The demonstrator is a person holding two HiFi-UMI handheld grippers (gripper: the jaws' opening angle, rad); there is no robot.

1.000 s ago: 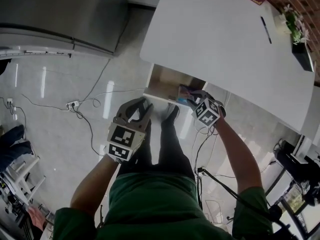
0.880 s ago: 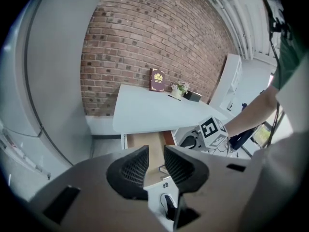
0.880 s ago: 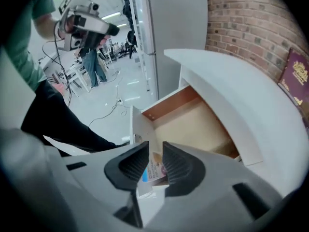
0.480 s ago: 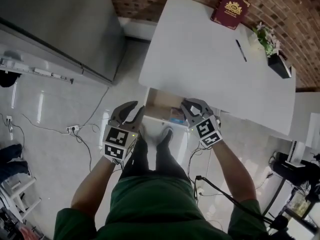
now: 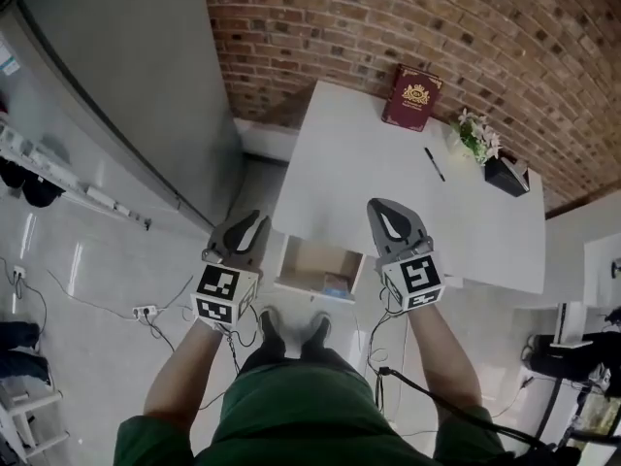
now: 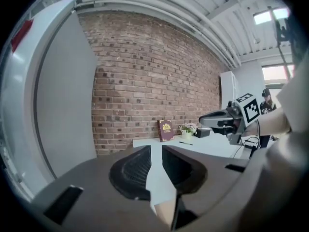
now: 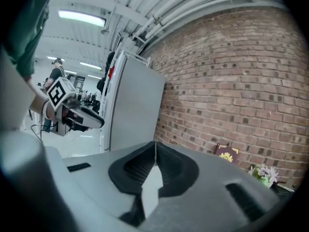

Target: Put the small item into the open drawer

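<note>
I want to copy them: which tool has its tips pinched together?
The right tool, which has just closed on nothing; the left tool has a gap between its tips.

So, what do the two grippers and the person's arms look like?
The left gripper and right gripper are grey, each with two curved jaws lined by black ribbed pads. Each carries a white cube with black square markers. The right jaws have just been closing, with nothing between them. The person wears a green shirt with short sleeves.
</note>
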